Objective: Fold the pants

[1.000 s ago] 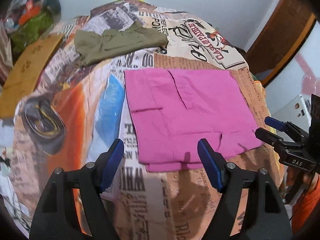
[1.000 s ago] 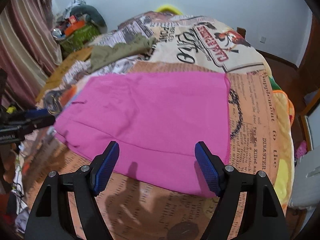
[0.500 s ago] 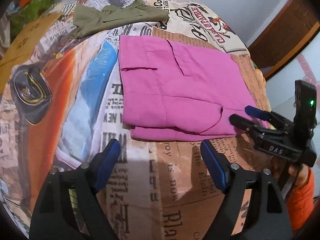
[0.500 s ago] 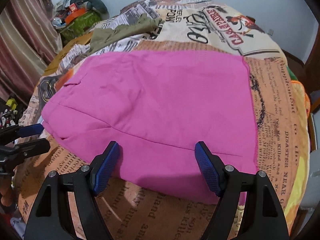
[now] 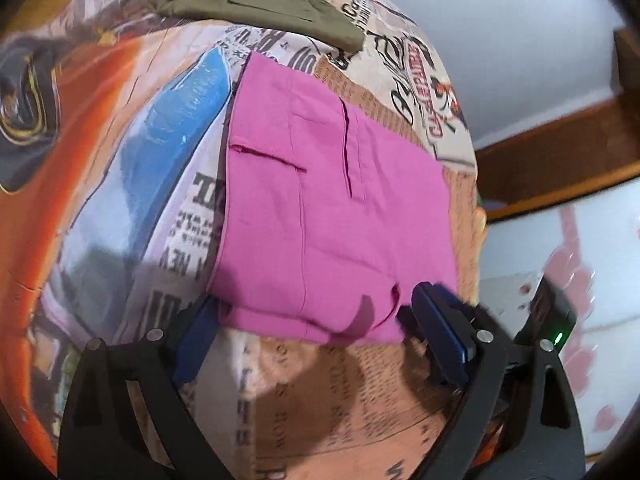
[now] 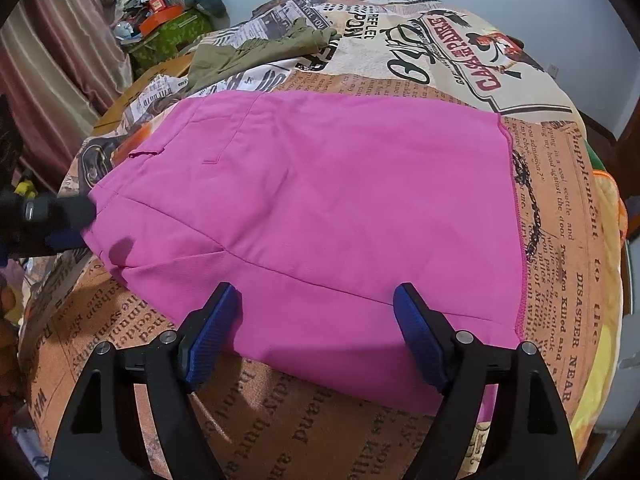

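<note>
Two open grippers (image 5: 320, 332) (image 6: 316, 336) flank one pink pants (image 6: 320, 208).

- The left tool (image 6: 60, 220), at the left corner of the pink pants (image 6: 320, 208), is a dark motion-blurred shape in the right wrist view; its fingers cannot be made out.
- In the left wrist view, the right tool (image 5: 540, 332) beside the pants' near right corner is mostly hidden behind a blue pad.
- The olive garment (image 5: 256, 4) beyond the pants is cut off by the picture's top edge.
- The clutter pile (image 6: 168, 20), far left of the pants, is too small to identify.
</note>
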